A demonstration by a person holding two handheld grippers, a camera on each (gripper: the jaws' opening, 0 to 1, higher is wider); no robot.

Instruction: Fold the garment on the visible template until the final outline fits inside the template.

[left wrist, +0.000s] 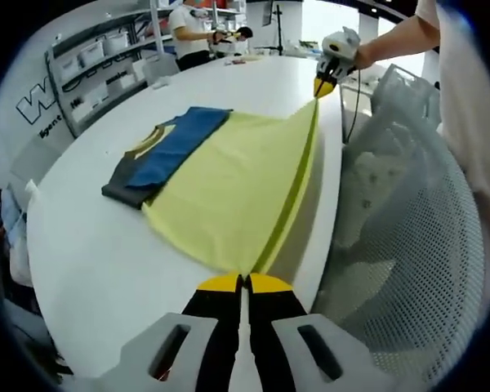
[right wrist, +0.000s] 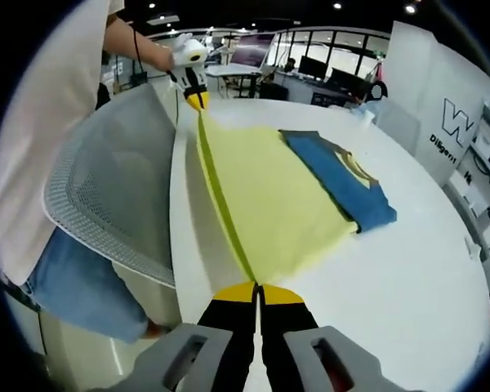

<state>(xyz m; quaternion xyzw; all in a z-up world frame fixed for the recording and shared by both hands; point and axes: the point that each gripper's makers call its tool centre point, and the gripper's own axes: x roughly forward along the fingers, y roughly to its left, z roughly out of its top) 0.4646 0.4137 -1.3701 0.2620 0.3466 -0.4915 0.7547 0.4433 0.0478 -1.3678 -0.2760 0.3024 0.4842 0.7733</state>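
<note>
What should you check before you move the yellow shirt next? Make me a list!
1. Left tool pinching the shirt's edge: ok, shut on the yellow shirt.
2. Right tool pinching the same edge at its other end: ok, shut on it.
3. Edge between the tools pulled straight: ok, it runs taut and lifted.
4. Rest of the shirt on the white table: ok, the blue part lies flat.
5. Folding template visible: cannot tell, no outline shows.
6. Mesh chair back beside the table out of the way: cannot tell, it sits close to the lifted edge.
</note>
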